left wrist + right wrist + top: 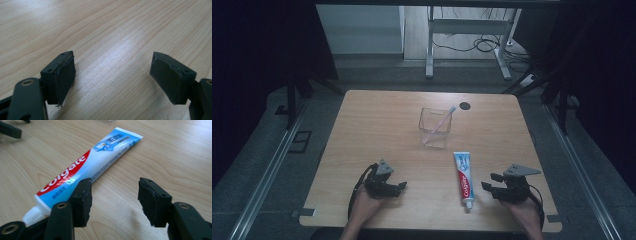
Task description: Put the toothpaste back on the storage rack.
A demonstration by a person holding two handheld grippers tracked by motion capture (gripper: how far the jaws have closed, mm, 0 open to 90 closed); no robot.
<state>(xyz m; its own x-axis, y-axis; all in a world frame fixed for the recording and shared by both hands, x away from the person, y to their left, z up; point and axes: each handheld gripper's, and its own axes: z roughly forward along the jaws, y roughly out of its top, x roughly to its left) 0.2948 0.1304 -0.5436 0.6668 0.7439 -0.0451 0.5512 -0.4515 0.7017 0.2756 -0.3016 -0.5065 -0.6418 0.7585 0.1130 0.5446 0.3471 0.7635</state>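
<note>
Both idle on the light wooden table. Left gripper jaws apart, empty; right gripper jaws apart, empty. White-blue-red plastic toothpaste tube lies flat just beside the right gripper. Risk: a flat tube likely slips or squashes if pinched mid-body. Clear square plastic cup holding a pale toothbrush stands beyond the tube; could tip if bumped.

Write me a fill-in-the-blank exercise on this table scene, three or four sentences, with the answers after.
1. The toothbrush stands inside the clear ____.
2. The toothpaste tube lies flat on the table with its white cap pointing toward the ____.
3. The right gripper has its jaws ____, with nothing between them.
4. The tube lies nearer the ____ gripper than the left gripper.

Missing words: cup; person; open; right
</note>
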